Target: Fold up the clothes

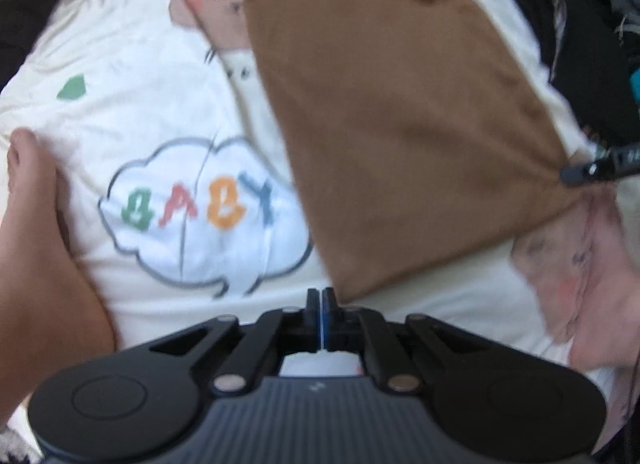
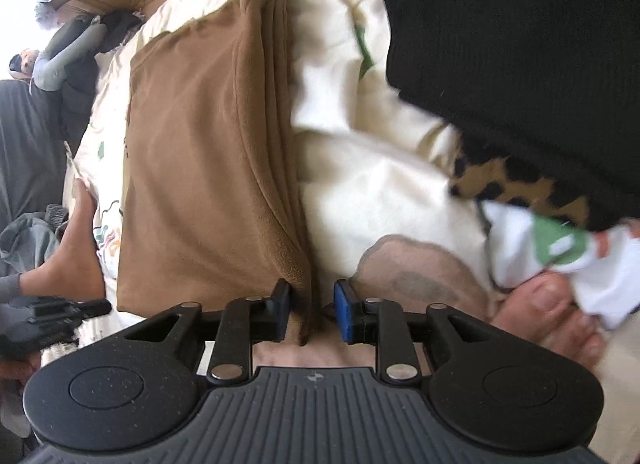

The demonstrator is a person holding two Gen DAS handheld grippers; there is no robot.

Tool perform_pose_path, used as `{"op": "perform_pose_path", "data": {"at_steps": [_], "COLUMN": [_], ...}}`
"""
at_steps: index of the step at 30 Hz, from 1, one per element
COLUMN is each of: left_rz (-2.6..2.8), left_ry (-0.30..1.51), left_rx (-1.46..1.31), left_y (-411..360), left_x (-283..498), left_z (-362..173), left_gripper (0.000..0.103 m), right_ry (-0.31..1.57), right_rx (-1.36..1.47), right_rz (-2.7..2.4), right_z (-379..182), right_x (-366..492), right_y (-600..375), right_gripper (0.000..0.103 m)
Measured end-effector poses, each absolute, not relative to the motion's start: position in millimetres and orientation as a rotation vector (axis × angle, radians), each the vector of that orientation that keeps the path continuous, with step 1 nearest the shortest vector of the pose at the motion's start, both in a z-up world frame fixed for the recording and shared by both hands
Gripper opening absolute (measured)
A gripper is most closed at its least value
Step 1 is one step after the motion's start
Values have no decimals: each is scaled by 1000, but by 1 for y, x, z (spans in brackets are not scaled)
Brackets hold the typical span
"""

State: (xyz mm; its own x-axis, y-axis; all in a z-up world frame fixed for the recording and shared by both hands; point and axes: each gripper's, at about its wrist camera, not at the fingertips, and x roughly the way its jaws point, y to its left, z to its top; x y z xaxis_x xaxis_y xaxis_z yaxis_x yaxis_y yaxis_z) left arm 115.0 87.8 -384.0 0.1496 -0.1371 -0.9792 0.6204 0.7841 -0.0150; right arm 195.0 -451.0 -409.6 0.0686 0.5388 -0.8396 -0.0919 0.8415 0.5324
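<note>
Soft, even daylight; blown-out white glare at upper left of right wrist view. Motion-blurred throughout, fisheye-bent at edges, shadows faint.

The left gripper [image 1: 321,298] has its jaws pressed together with nothing between them, just beside the near corner of a folded brown garment [image 1: 400,124]. This lies on a cream "BABY" printed blanket [image 1: 160,112]. A bare foot [image 1: 36,232] rests at left.

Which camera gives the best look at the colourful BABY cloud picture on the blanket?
The left wrist view: the BABY cloud print lies whole and unobstructed there. In the right wrist view only a sliver peeks past the brown garment.
</note>
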Motion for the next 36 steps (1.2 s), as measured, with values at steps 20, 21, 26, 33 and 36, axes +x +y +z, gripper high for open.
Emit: {"op": "perform_pose_path", "data": {"at_steps": [20, 21, 26, 33, 36], "left_rz": [-584, -586, -545, -550, -557], "left_ry": [1370, 1373, 1414, 1340, 1308], "left_rx": [323, 331, 310, 299, 329], "left_y": [68, 67, 63, 55, 46], "left_x": [127, 128, 134, 153, 171], "left_z": [-429, -430, -421, -383, -374], "left_gripper": [5, 5, 4, 27, 44], "right_ry": [1336, 1334, 1312, 1235, 1224], "right_rx": [413, 405, 384, 406, 397], "right_rz": [519, 523, 524, 552, 550], "right_z": [-402, -401, -391, -377, -376], "right_x": [198, 199, 200, 212, 218], "right_y": [-453, -451, -447, -441, -437], "right_gripper": [38, 38, 38, 38, 38]}}
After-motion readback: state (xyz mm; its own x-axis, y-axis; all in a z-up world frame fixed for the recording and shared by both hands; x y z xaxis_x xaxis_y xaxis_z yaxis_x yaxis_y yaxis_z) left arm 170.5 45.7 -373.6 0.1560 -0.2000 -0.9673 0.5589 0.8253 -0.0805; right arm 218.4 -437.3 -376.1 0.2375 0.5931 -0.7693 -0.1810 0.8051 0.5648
